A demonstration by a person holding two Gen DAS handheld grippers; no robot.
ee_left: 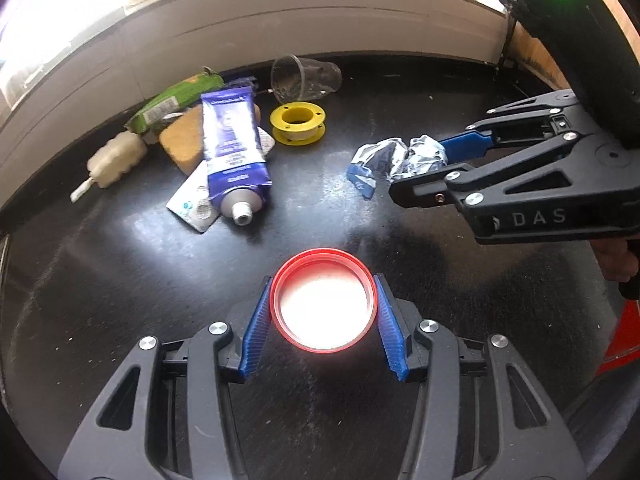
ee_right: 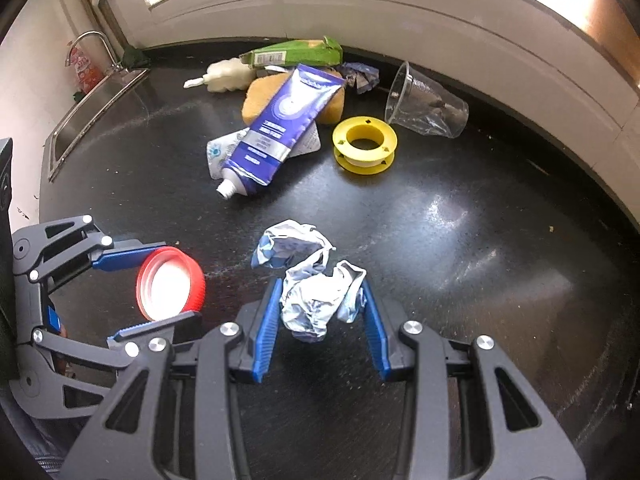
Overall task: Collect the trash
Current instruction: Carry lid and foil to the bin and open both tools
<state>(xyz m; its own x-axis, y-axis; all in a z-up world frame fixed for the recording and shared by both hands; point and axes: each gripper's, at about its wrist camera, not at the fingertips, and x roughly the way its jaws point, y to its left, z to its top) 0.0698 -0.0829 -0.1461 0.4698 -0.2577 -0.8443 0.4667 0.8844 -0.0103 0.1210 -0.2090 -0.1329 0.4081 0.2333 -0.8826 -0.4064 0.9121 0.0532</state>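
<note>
My left gripper (ee_left: 323,284) is shut on a red lid (ee_left: 324,304) with a white inside, held above the black counter (ee_left: 120,264); it also shows in the right wrist view (ee_right: 170,284). My right gripper (ee_right: 320,288) is shut on a crumpled silver-blue wrapper (ee_right: 312,300), seen at the right of the left wrist view (ee_left: 400,158). Further back lie a blue tube (ee_right: 280,128), a yellow spool (ee_right: 365,144), a clear plastic cup (ee_right: 426,104) on its side, a sponge (ee_right: 264,96), a green packet (ee_right: 296,54) and a white blister pack (ee_right: 220,152).
A sink (ee_right: 80,120) with a tap (ee_right: 92,46) sits at the far left. A white wall (ee_right: 400,12) below a window runs behind the counter. A whitish lump with a stick (ee_right: 224,76) lies by the packet. Something red (ee_left: 624,340) shows at the right edge.
</note>
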